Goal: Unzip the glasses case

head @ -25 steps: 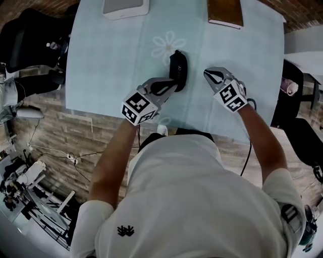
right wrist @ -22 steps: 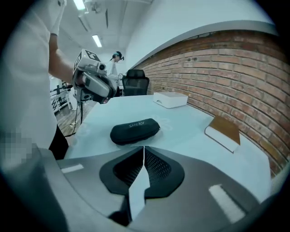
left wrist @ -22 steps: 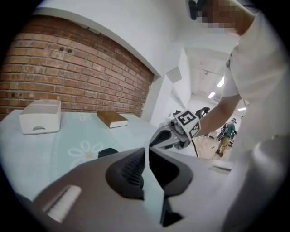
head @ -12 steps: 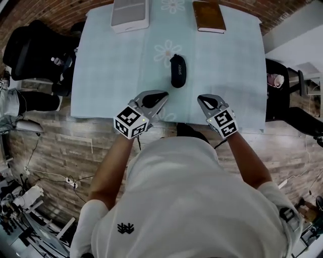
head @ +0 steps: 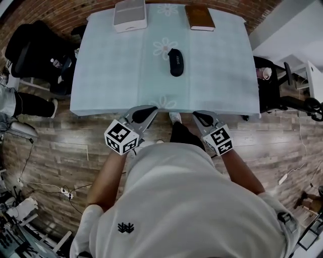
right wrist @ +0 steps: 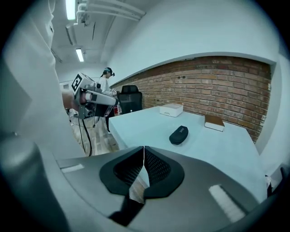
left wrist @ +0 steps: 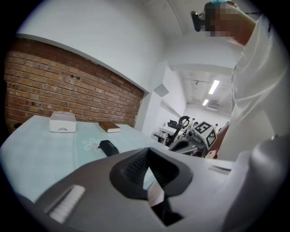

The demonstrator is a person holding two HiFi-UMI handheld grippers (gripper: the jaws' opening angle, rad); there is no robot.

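Note:
A black zipped glasses case (head: 175, 62) lies alone near the middle of the pale blue table (head: 111, 75); it also shows small in the left gripper view (left wrist: 108, 147) and the right gripper view (right wrist: 179, 134). Both grippers are held back at the table's near edge, well short of the case. My left gripper (head: 149, 111) is shut with nothing between its jaws. My right gripper (head: 202, 118) is likewise shut and empty. The zipper's state is too small to make out.
A white box (head: 130, 14) stands at the table's far left and a brown book (head: 200, 17) at the far right. Black chairs (head: 30, 50) stand left of the table, more furniture (head: 282, 85) to its right. A brick wall runs behind.
Both grippers have drawn back from beside the case to the table's near edge. The left gripper, which reached the case a second ago, is away from it. The case lies farther off in view.

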